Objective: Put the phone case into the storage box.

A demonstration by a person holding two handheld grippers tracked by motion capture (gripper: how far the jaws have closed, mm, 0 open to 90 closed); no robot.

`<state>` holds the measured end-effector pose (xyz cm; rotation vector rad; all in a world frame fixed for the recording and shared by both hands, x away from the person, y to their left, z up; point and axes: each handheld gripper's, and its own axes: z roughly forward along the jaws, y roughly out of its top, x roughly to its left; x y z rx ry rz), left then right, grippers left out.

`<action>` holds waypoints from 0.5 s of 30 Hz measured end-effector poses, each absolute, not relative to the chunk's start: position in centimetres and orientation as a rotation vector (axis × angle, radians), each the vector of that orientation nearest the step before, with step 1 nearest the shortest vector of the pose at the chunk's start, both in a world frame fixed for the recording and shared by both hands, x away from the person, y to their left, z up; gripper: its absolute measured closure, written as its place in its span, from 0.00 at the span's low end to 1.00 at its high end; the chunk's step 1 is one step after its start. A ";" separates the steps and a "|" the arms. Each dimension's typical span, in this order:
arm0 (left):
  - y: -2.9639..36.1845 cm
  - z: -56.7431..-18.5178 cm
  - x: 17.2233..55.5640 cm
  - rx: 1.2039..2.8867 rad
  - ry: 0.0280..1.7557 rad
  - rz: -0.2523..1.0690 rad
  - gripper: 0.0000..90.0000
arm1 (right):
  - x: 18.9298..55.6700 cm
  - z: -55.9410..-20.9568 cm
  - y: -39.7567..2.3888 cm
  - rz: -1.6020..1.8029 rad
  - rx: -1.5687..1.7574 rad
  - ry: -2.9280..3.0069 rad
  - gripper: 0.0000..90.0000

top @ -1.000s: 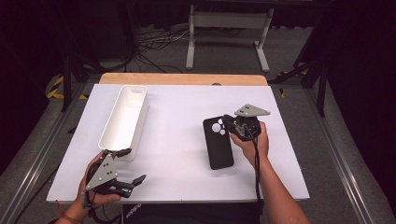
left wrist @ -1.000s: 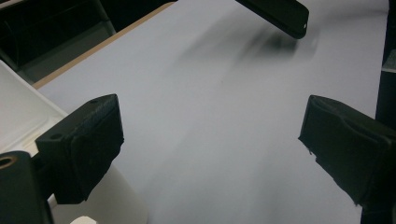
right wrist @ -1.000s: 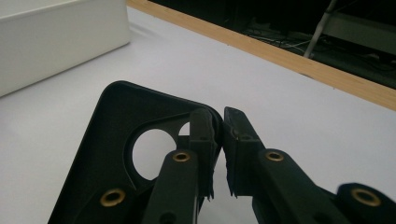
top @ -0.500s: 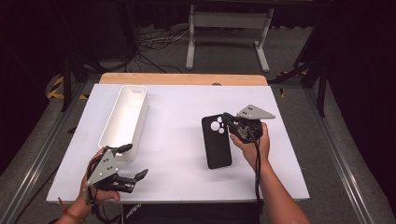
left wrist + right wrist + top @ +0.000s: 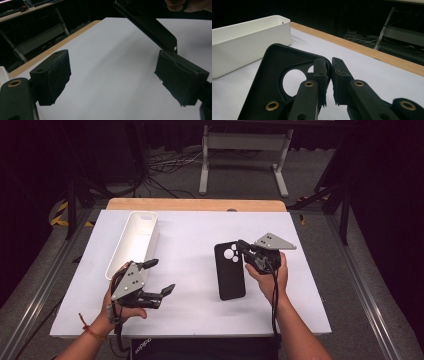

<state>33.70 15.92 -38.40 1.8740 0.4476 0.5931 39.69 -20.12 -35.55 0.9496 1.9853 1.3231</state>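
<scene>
In the right gripper view the right gripper [image 5: 329, 68] pinches the rim of the black phone case [image 5: 274, 75] beside its camera cutout, a detail the high view blurs. The left gripper [image 5: 159, 276] has nothing between its spread jaws, which have just been closing slightly. The white tray [image 5: 132, 242] sits beyond.

No text, label, brand or number is clear enough to read. A dark strip [image 5: 150, 341] at the near edge of the desk [image 5: 200, 235] in the high view carries small pale lettering, too small and blurred to make out.
</scene>
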 end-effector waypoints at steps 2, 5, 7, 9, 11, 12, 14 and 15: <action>15.2 -38.1 34.2 1.875 0.435 0.587 0.16 | 39.6 -35.5 -20.0 1.329 0.938 1.982 0.92; 13.9 -37.8 34.7 1.876 0.415 0.578 0.16 | 39.4 -35.5 -19.6 1.331 0.914 1.986 0.92; 13.6 -37.7 34.8 1.882 0.408 0.574 0.15 | 39.3 -35.5 -19.6 1.328 0.915 1.986 0.92; 13.1 -37.7 35.1 1.885 0.398 0.572 0.15 | 39.3 -35.6 -19.3 1.334 0.907 1.988 0.92; 12.6 -37.7 35.4 1.873 0.405 0.557 0.15 | 39.1 -35.6 -19.1 1.334 0.903 1.987 0.92; 12.5 -37.7 35.5 1.867 0.407 0.555 0.15 | 39.1 -35.6 -18.9 1.334 0.900 1.988 0.92; 12.2 -37.6 35.6 1.866 0.402 0.550 0.15 | 39.0 -35.6 -18.7 1.329 0.890 1.989 0.92; 12.2 -37.5 35.7 1.867 0.403 0.543 0.15 | 38.9 -35.7 -18.6 1.329 0.885 1.988 0.92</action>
